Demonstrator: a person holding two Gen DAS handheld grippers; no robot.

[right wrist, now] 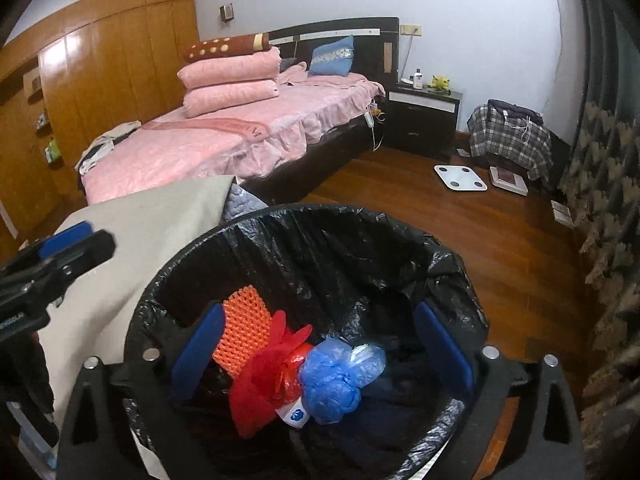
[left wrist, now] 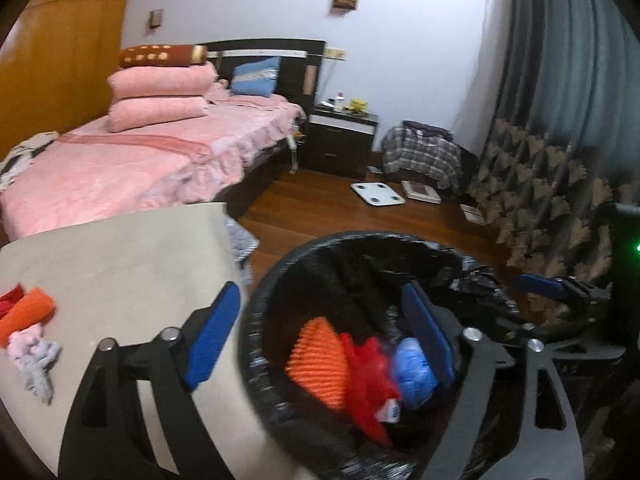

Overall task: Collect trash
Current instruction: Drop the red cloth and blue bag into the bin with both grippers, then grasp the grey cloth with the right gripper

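Pink quilted bedding covers the big bed at the back of the room, with the dark wooden floor running past it. Nearer to me stands the beige cloth-covered table, and just beside it the round bin lined with a black plastic bag. Inside the bin lie an orange foam mesh sleeve, a crumpled red plastic net and a balled-up blue plastic bag, all touching one another, so I judge part of the collecting is done. On the table's left edge some trash is left: an orange ribbed foam piece, a red scrap beside it and a pale grey-pink crumpled wad. My right gripper hangs over the bin mouth with its blue pads spread wide and nothing between them. My left gripper is likewise spread and empty, one pad over the table and the other over the bin. To my reckoning the table pieces are the next to fetch, likely with the left gripper, which is closer.
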